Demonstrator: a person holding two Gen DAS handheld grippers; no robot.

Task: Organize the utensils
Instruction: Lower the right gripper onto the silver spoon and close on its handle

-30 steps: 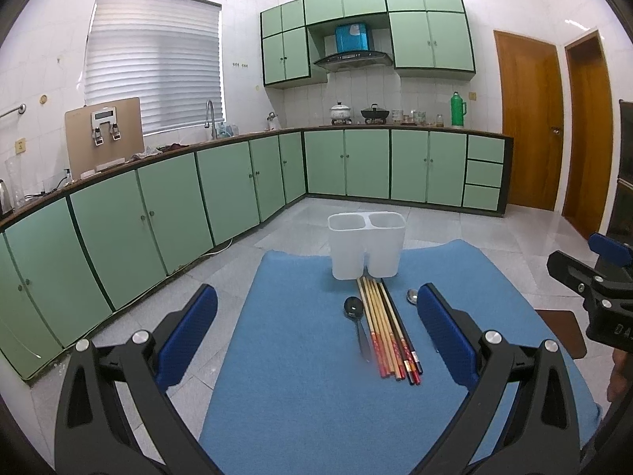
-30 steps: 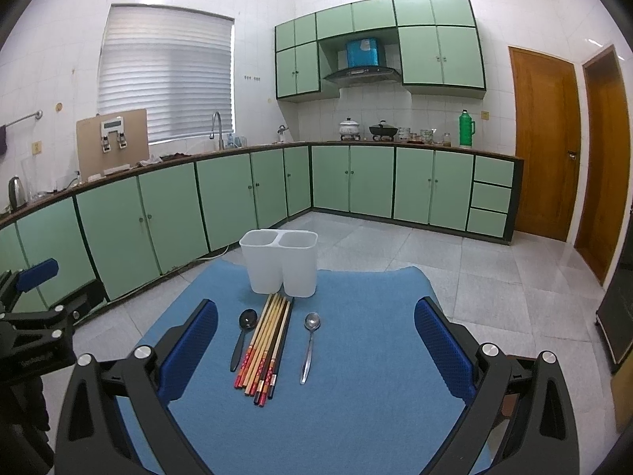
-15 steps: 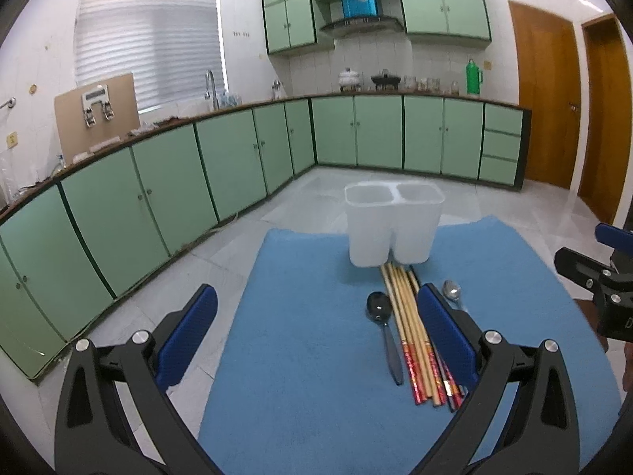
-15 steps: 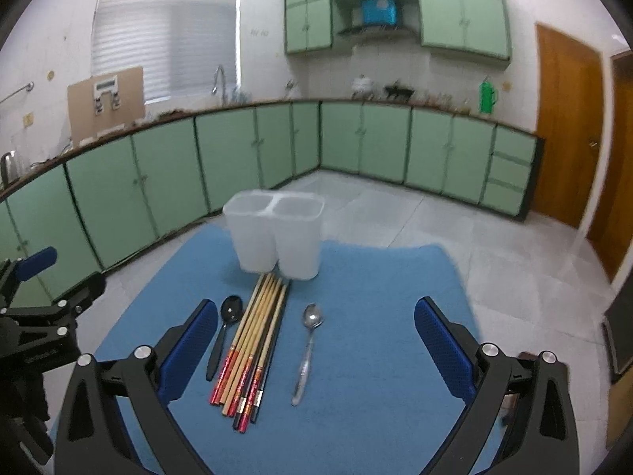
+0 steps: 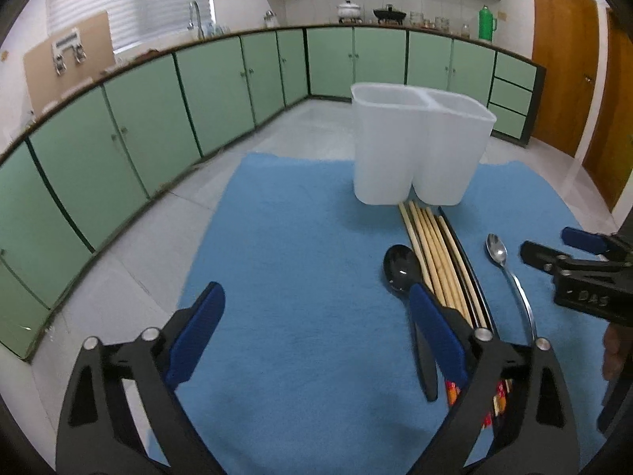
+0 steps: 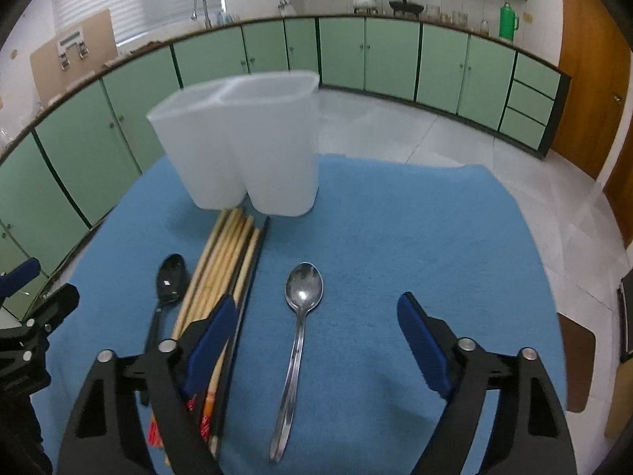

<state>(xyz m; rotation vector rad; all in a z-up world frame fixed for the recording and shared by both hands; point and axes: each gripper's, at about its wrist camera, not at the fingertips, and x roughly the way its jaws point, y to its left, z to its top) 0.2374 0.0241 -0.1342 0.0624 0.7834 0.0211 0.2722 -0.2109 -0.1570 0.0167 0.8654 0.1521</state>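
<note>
Green-cabinet kitchen, blue mat [image 6: 395,237]. My left gripper [image 5: 316,324] and right gripper [image 6: 312,332] both gape wide, holding nothing. White two-bin holder [image 6: 245,150] upright at back; chopsticks [image 6: 225,261] between black spoon [image 6: 168,281] and steel spoon [image 6: 300,316], just before it.

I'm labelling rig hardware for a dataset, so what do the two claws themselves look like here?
Both look alike: the left claw and right claw have black, angular frames with triangular cut-outs, silver round pivot bolts, and two fingers faced with blue pads. The left view shows raised lettering on the right claw's black body, too blurred to read. No cables or sleeves show.
</note>
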